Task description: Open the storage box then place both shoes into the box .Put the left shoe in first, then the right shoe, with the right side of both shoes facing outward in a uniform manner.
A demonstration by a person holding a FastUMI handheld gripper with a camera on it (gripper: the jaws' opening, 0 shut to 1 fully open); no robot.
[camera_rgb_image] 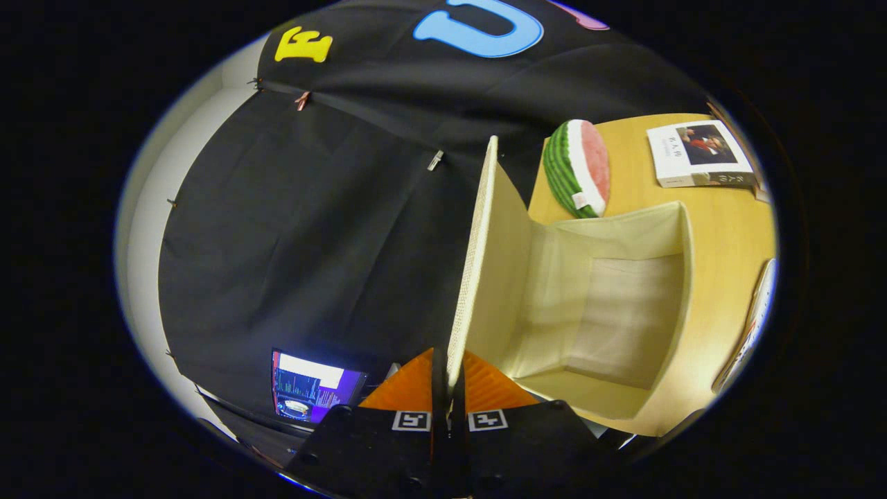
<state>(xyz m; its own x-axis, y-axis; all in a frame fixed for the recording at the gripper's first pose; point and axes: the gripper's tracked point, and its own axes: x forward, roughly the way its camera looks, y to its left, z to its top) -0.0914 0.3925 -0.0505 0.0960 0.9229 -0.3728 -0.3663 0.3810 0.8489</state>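
Observation:
The cream fabric storage box (617, 229) stands open on the wooden table (727, 235), its inside bare. Its lid (478, 256) is swung up, edge-on ahead of me, and runs away from my fingers. My gripper (448, 378) is shut on the lid's near edge, one finger on each face of it. The view is rolled, so the table looks tilted to the right of the lid.
A watermelon-slice toy (578, 166) lies on the table just beyond the box. A book (700, 154) lies farther off, past the toy. A lit screen (312, 391) sits low, left of my fingers, against the black cloth wall.

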